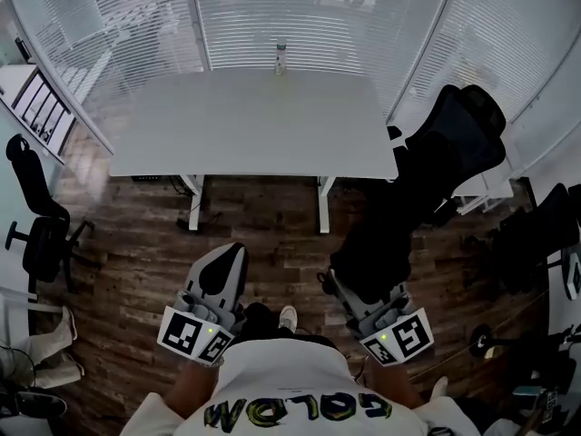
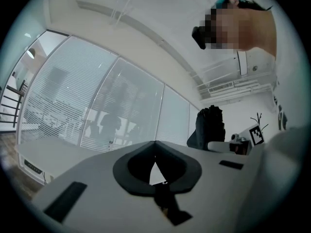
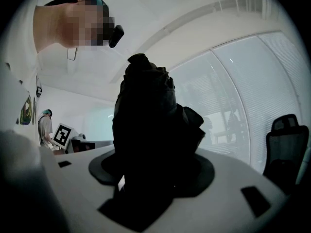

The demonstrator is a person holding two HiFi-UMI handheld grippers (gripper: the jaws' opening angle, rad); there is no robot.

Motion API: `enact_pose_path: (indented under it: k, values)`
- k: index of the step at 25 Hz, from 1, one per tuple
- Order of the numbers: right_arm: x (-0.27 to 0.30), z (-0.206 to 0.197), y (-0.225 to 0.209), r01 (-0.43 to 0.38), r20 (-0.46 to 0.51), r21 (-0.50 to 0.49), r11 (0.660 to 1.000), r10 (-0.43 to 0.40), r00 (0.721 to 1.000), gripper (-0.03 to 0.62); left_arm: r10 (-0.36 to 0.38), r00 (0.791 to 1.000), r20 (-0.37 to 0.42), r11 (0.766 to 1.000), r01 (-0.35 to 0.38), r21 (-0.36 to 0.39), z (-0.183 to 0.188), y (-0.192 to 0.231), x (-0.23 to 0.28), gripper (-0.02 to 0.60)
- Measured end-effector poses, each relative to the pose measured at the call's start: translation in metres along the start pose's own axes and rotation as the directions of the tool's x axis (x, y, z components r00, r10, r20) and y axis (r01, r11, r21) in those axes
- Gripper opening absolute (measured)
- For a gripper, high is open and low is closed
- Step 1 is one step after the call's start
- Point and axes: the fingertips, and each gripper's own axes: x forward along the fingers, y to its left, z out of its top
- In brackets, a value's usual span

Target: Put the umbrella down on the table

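Note:
A black folded umbrella (image 1: 379,248) stands between the jaws of my right gripper (image 1: 356,289), which is shut on it. In the right gripper view the umbrella (image 3: 146,115) rises from the jaws and fills the middle of the picture. My left gripper (image 1: 225,260) is held beside it, jaws together with nothing between them; in its own view only a small slit shows between the dark pads (image 2: 141,166). The umbrella (image 2: 210,125) also shows there at the right. The white table (image 1: 254,125) stands ahead of both grippers, across a strip of wooden floor.
A small bottle (image 1: 280,59) stands at the table's far edge, by the blinds. A black office chair (image 1: 467,130) is at the table's right end, another chair (image 1: 36,216) at the far left. A person (image 3: 46,125) stands in the background.

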Motion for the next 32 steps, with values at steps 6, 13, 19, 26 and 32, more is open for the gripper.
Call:
enact_pose_path:
  k: [6,13,19,26,32]
  values:
    - [0.018,-0.005,-0.007,-0.019,-0.011,-0.008,1.000,0.019,1.000,0.267,0.025,1.000,0.002,1.000,-0.025,-0.007,-0.002,0.020,0.014,0.011]
    - [0.056,-0.004,-0.023,-0.032,0.002,-0.025,0.999,0.033,0.999,0.267,-0.002,1.000,0.015,1.000,0.002,-0.011,-0.003,0.041,0.050,0.011]
    - [0.113,-0.010,-0.045,-0.027,-0.015,-0.036,0.999,0.027,1.000,0.267,-0.011,1.000,0.015,1.000,0.011,-0.024,-0.001,0.089,0.089,0.011]
    - [0.194,-0.008,-0.074,-0.018,-0.013,-0.037,0.999,0.017,1.000,0.267,-0.042,0.999,0.011,0.998,0.042,-0.036,0.010,0.151,0.145,0.011]
    - [0.262,-0.005,-0.094,-0.001,-0.005,-0.036,0.999,0.001,1.000,0.267,-0.064,0.998,0.001,0.997,0.064,-0.037,0.022,0.209,0.189,0.011]
